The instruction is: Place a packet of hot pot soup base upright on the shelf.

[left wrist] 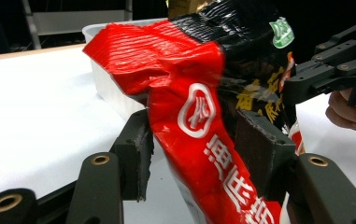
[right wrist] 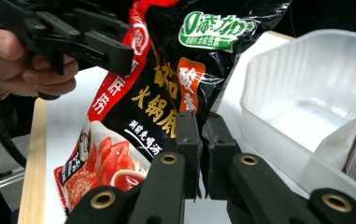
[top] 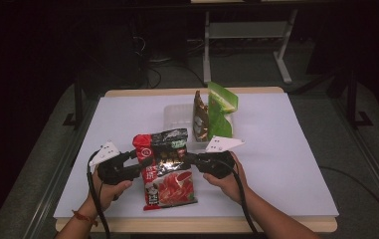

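Note:
A red and black soup-base bag [top: 167,169] with tomatoes printed on it is held between my two grippers, its top end raised and its bottom end on the white table [top: 286,164]. My left gripper [top: 140,159] is shut on the bag's red left edge; in the left gripper view the bag [left wrist: 199,116] stands crumpled between the two pads [left wrist: 138,154]. My right gripper [top: 189,158] is shut on the bag's black right edge. In the right gripper view its jaws [right wrist: 201,140] pinch the thin edge of the bag [right wrist: 166,84].
Behind the bag stands a clear plastic tray [top: 174,117] [right wrist: 316,93]. A brown packet [top: 200,117] and a green packet [top: 220,114] stand upright in it. The table's wooden front edge [top: 197,225] runs close to the person's wrists.

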A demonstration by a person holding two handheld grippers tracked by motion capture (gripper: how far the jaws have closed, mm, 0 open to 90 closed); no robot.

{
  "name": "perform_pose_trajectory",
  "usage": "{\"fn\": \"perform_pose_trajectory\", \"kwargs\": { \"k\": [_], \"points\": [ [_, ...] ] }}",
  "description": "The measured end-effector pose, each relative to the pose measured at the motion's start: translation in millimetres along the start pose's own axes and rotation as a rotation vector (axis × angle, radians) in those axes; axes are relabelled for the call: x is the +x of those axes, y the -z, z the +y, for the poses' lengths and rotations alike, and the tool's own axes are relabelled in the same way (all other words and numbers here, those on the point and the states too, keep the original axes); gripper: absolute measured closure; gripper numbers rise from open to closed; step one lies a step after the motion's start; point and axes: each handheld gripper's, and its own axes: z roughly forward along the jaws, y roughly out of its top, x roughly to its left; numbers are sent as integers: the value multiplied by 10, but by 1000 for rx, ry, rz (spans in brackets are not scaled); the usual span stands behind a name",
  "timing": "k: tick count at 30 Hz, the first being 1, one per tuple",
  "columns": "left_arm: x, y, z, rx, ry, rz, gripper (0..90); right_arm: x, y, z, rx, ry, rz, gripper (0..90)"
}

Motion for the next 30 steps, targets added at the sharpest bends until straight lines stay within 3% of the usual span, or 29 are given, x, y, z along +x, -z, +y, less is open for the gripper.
{"fn": "perform_pose_trajectory", "kwargs": {
  "k": [1, 2, 3, 6, 10, 11, 15, 19, 22, 30],
  "points": [
    [-15, -2, 9, -4, -5, -11, 482, 40, 9, 29, -4, 36, -3, 872],
    [-60, -15, 33, 0, -32, -13, 474, 61, 12, 42, -4, 51, -8, 874],
    [-60, -15, 33, 0, -32, -13, 465, 75, 16, 47, -7, 61, -13, 877],
    [-68, -23, 59, -3, -42, -26, 452, 70, 41, 43, -21, 64, -19, 882],
    [-38, -58, 14, 11, -19, -70, 387, 59, 74, 26, -28, 72, -22, 881],
    [-48, -123, -46, 45, -19, -99, 368, 59, 78, 22, -29, 77, -22, 880],
    [-103, -231, -91, 93, -33, -143, 365, 43, 86, 8, -35, 75, -14, 876],
    [-130, -281, -65, 112, -56, -167, 414, 42, 90, 11, -34, 85, -14, 867],
    [-102, -270, -33, 101, -45, -189, 473, 44, 101, 16, -32, 89, -10, 863],
    [-123, -260, -18, 91, -59, -193, 551, 64, 112, 37, -23, 112, -11, 850]
  ]
}}
